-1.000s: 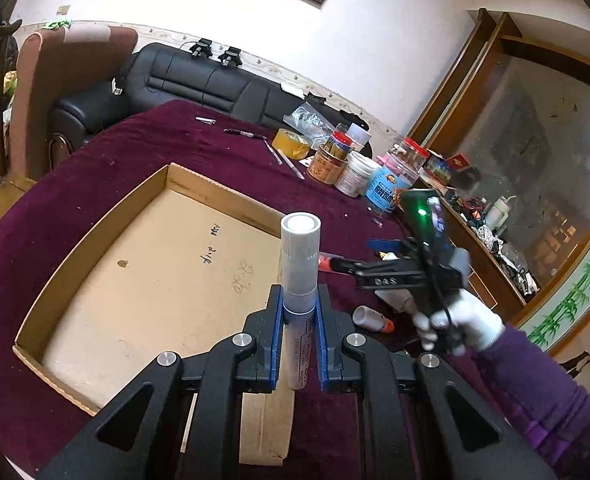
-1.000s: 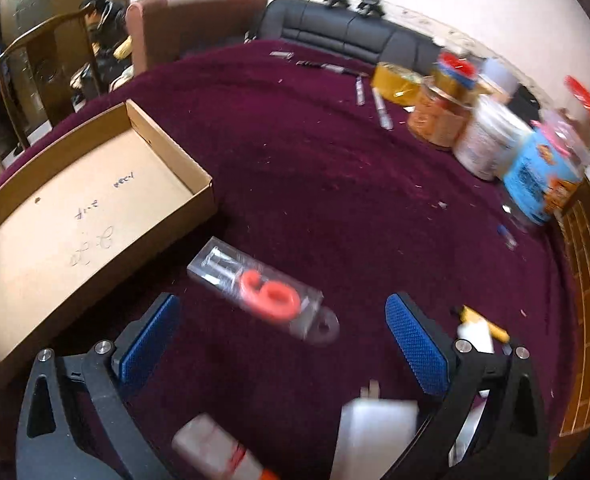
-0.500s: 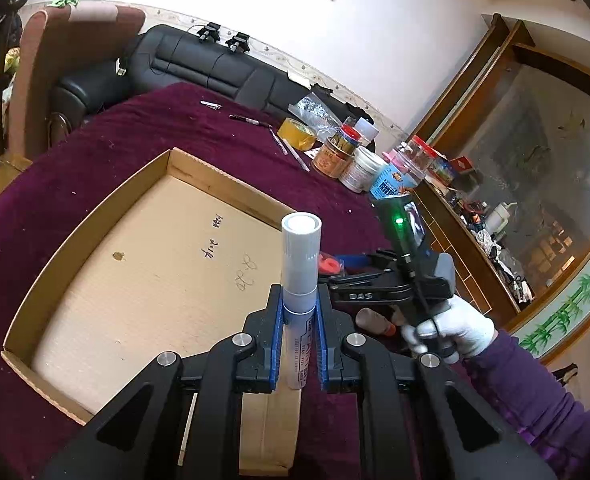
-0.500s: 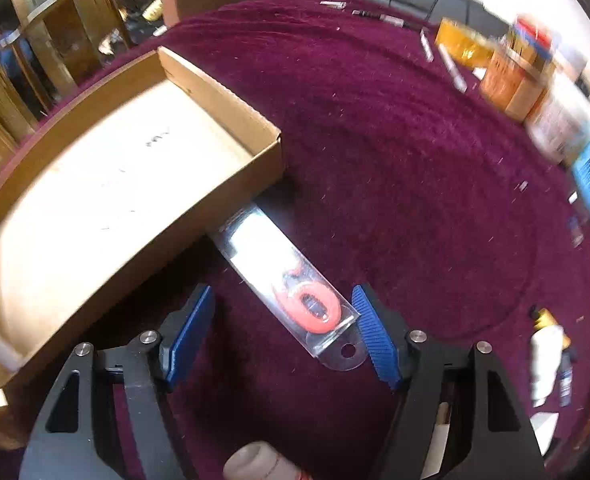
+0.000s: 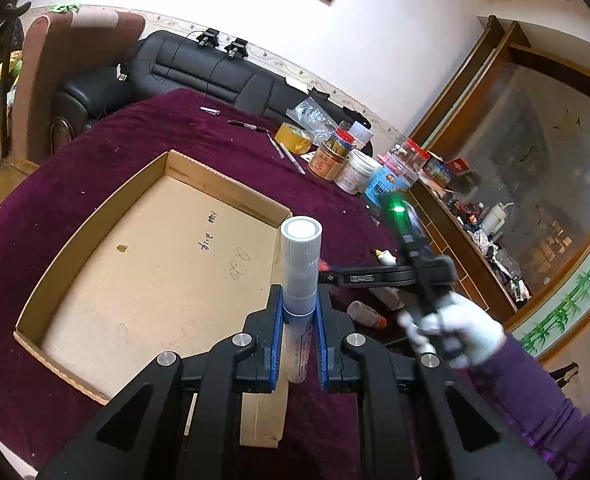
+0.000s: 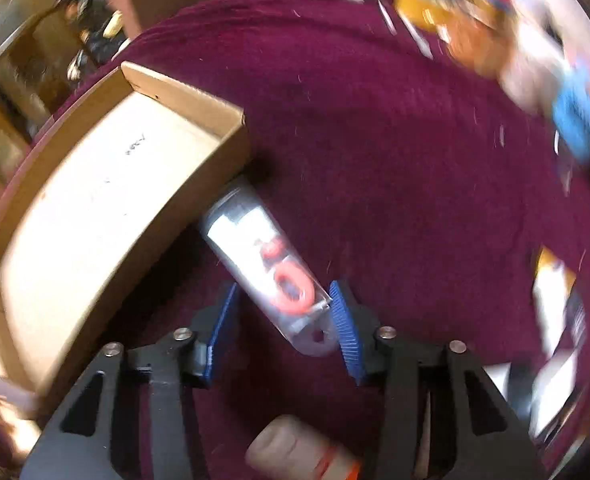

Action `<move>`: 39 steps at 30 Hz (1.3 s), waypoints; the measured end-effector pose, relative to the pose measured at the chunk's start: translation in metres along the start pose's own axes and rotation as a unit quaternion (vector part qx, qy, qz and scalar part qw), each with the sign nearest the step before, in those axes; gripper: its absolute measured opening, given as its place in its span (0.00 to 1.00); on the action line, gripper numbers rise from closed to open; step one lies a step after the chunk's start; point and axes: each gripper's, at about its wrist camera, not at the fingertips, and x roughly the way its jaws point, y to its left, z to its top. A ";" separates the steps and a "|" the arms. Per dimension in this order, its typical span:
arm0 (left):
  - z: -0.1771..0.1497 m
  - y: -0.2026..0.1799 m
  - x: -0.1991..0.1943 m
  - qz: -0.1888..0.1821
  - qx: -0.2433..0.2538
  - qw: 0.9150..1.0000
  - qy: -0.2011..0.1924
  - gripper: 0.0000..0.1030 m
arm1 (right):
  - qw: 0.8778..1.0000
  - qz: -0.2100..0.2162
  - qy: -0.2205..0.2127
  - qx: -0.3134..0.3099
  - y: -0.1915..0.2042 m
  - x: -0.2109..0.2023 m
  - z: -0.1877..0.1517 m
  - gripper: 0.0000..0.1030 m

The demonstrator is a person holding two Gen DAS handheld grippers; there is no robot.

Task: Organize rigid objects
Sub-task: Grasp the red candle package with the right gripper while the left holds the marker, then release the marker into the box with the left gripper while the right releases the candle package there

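A white cylindrical tube [image 5: 299, 264] stands clamped upright between the blue pads of the left gripper [image 5: 299, 316], held above the near right corner of a shallow cardboard tray [image 5: 95, 216] on the maroon-covered desk [image 5: 95, 152]. Just outside the tray's right wall lies a clear plastic packet with a red ring inside [image 6: 269, 270] — flat on the cloth, one end touching the tray. The right gripper [image 6: 285, 328] straddles the packet's rounded end; its jaws have just been closing, the right pad touching the packet's edge and the left pad apart from it. A gloved hand [image 5: 461, 330] carries that gripper. Jars and tubs [image 5: 351, 160] crowd the desk's far edge.
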 end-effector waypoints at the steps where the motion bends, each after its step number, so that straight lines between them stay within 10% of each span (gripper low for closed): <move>1: 0.000 0.002 0.000 -0.002 -0.002 1.000 0.000 0.11 | 0.999 0.027 0.014 0.022 -0.003 -0.004 -0.007 0.45; 11: -0.002 0.013 -0.006 -0.010 -0.012 1.000 -0.002 0.11 | 0.996 -0.060 -0.058 -0.043 0.028 0.000 0.017 0.64; 13: 0.002 0.014 -0.010 -0.006 -0.010 1.000 -0.004 0.11 | 0.995 -0.078 -0.046 -0.046 0.032 0.014 0.016 0.55; 15: 0.008 0.017 -0.017 -0.007 -0.009 1.000 -0.003 0.11 | 0.993 -0.094 -0.056 -0.044 0.029 0.007 0.011 0.25; 30: 0.065 0.040 0.045 0.039 0.040 0.994 0.092 0.11 | 0.988 0.093 -0.116 0.033 0.057 -0.044 0.012 0.25; 39: 0.095 0.059 0.138 0.058 0.022 0.985 0.163 0.11 | 0.985 0.099 -0.104 0.100 0.059 -0.003 0.031 0.25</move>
